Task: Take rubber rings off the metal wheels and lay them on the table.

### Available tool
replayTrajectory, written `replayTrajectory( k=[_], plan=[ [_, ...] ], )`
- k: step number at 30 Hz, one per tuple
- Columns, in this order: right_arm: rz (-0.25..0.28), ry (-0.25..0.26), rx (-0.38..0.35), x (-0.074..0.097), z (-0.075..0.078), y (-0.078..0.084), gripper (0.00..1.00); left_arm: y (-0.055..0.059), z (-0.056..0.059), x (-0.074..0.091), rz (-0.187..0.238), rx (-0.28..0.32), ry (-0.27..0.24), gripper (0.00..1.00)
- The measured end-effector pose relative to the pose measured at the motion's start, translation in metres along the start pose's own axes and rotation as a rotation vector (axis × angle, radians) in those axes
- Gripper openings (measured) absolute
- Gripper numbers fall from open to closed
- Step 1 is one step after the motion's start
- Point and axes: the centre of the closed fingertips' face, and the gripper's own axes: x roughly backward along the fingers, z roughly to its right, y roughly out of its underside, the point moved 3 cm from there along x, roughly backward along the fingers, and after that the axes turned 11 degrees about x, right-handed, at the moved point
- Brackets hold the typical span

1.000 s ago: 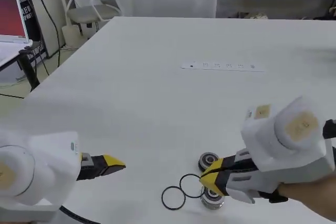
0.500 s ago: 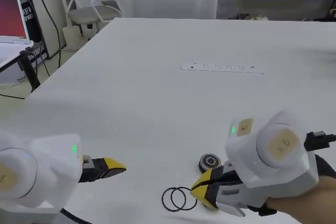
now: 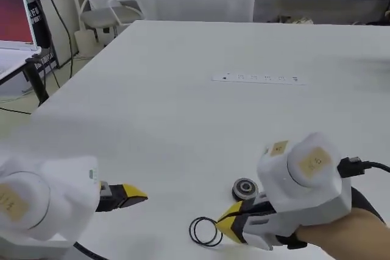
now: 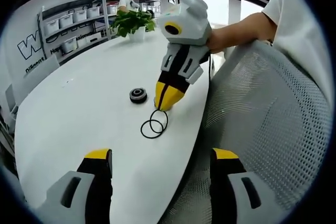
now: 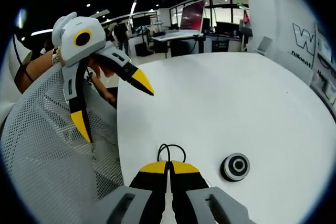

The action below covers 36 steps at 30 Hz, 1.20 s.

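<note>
Nearest me, in the head view, two overlapping thin black rubber rings lie flat on the white tabletop, touching the tip of my right tongs at roughly its 8 o'clock. Those tongs are pinched fully shut. In the right gripper view a black loop pokes out straight ahead at 12 o'clock, so I judge they are nipping the edge of at least one ring. The rings sit low enough that letting go should leave them lying flat. My left tongs are spread wide and hold nothing. They are well apart from the rings, which lie off at their 4 o'clock in the head view, so the right side is clearly the nearer one. A little farther out, at the right tip's 1 o'clock, sits the small round metal wheel. I cannot tell whether it has a ring on it.
</note>
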Motion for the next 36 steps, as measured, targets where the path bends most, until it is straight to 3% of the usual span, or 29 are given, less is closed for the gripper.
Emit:
replayTrajectory(
  k=[7,19,36],
  plan=[
    [0.012,0.024,-0.095,0.0,0.01,0.008,0.0,0.002,-0.003,-0.001,-0.003,0.011,-0.011,0.74],
    [-0.004,0.059,-0.113,-0.003,0.017,0.018,0.0,0.002,-0.002,-0.001,-0.007,0.005,-0.01,0.73],
    [0.027,0.11,-0.119,0.005,0.031,0.015,0.08,0.003,-0.002,-0.001,-0.009,0.002,-0.008,0.72]
  ],
)
